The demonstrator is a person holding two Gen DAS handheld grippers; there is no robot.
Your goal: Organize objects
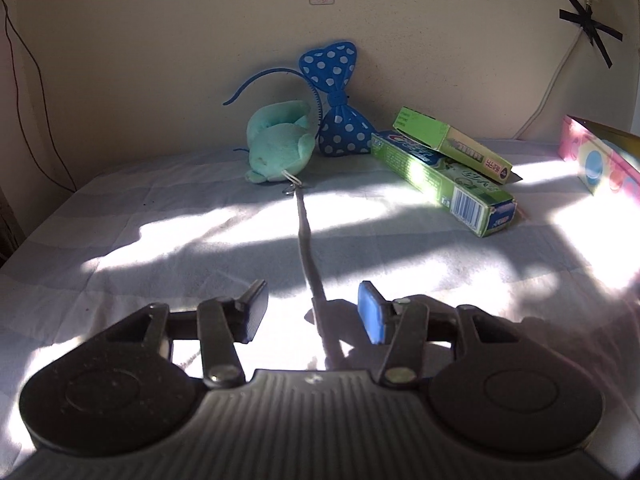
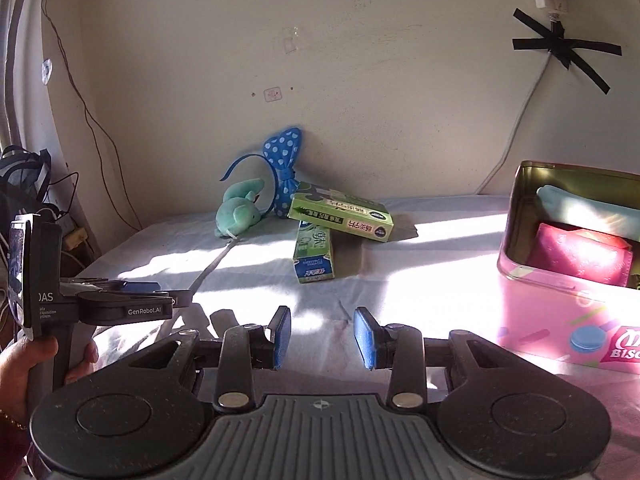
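Your teal plush toy [image 1: 278,142] lies near the back edge of the bed [image 1: 160,240], close to the wall, with its grey strap [image 1: 310,264] running from a small ring at the toy's front straight toward you, its long axis from the back edge to the front. The strap's near end passes between the fingers of your left gripper [image 1: 314,314]; the jaws stand apart and the pads do not press on it. Just behind the toy, a blue polka-dot bow headband [image 1: 336,96] leans upright against the wall. To its right sit two green boxes: the long toothpaste box [image 1: 440,180] flat on the sheet, its barcode end pointing toward the front right, and a lighter green box [image 1: 452,142] resting tilted across it. Farther right, near the bed's right edge, stands the pink biscuit tin [image 2: 560,312], open, with a red pouch [image 2: 580,260] and a pale teal item [image 2: 588,210] inside. Your right gripper [image 2: 322,336] hovers over bare sheet near the front edge, jaws parted with nothing between them. In its view, your left hand [image 2: 28,364] holds the other gripper's handle at the left.
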